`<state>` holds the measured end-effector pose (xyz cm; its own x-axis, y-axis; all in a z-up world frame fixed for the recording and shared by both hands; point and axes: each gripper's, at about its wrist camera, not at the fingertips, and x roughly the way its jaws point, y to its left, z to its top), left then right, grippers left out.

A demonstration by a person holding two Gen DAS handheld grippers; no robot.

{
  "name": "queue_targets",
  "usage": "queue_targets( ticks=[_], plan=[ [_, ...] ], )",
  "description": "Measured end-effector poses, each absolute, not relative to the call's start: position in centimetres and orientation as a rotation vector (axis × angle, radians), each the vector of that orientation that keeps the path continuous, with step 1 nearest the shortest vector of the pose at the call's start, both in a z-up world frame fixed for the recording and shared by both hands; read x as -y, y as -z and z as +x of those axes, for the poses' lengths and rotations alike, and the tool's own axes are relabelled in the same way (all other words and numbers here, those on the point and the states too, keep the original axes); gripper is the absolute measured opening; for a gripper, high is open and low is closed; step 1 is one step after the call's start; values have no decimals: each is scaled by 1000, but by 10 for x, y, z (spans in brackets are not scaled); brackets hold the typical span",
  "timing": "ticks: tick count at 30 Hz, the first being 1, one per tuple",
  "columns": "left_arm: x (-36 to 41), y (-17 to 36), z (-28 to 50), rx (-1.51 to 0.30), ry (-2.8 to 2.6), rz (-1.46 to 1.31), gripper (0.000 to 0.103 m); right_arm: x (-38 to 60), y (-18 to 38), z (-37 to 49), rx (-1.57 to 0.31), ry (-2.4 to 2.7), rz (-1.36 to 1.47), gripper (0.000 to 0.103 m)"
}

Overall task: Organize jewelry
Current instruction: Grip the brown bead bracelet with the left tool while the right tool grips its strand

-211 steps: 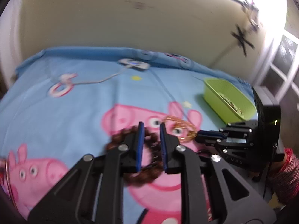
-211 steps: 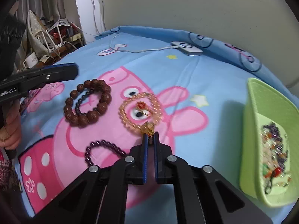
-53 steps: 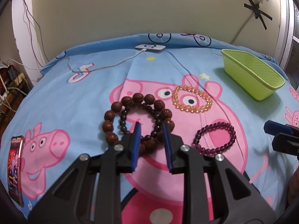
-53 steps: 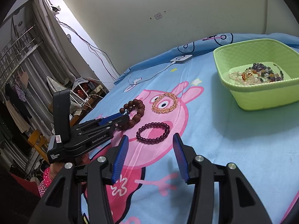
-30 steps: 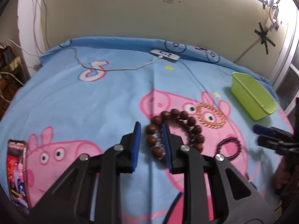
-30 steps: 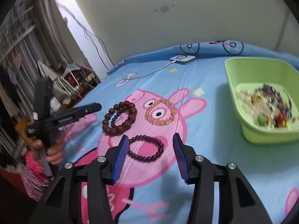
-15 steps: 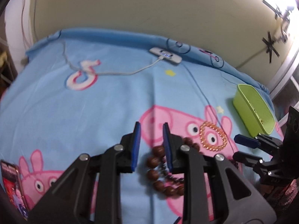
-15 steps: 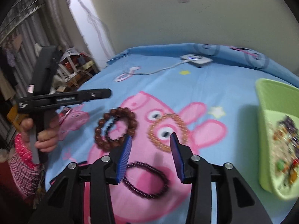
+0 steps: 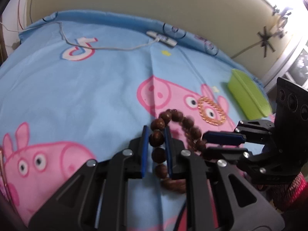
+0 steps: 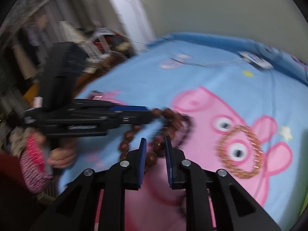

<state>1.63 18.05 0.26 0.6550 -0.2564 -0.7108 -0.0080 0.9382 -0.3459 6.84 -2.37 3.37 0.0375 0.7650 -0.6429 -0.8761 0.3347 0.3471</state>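
Observation:
A brown wooden bead bracelet [image 9: 174, 116] lies on the blue cartoon bedsheet [image 9: 96, 88]. My left gripper [image 9: 156, 135] has its fingers on either side of one large bead of it, closed against that bead. My right gripper [image 10: 155, 146] is open, its fingers straddling the bracelet's [image 10: 169, 119] near side without gripping; it shows at the right of the left wrist view [image 9: 223, 144]. A thinner dark bead strand [image 10: 185, 134] lies inside the brown ring. A gold bead bracelet [image 9: 211, 111] lies just beyond, also in the right wrist view [image 10: 240, 152].
A green plastic basket [image 9: 248, 98] stands at the right of the bed. A white charger and cable [image 9: 161, 37] lie near the far wall. A phone's edge [image 9: 2, 165] shows at the left. Furniture clutter [image 10: 100, 44] stands beside the bed.
Both grippers have come down onto the brown bracelet. The left fingers now close on a bead; the right has moved left from the purple bracelet and narrowed around the brown one.

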Motion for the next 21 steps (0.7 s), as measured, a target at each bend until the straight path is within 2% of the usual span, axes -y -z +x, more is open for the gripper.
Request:
queue_targets(
  ticks=[3,8,16,21],
  plan=[
    [-193,-5,-3,-835,89,-323,15,20,-40,57,-855,-1320,-175,1],
    [-214,-7,-8,-817,-26,-335,15,28,-40,86,-835,-1164,-140,1],
    [-192,-14,5,-814,-12,-310,15,-4,-13,87,-860,-1004,-386,0],
    [-158,-19,11,-816,39,-216,15,40,-18,93,-884,-1006,-220,0]
  ],
)
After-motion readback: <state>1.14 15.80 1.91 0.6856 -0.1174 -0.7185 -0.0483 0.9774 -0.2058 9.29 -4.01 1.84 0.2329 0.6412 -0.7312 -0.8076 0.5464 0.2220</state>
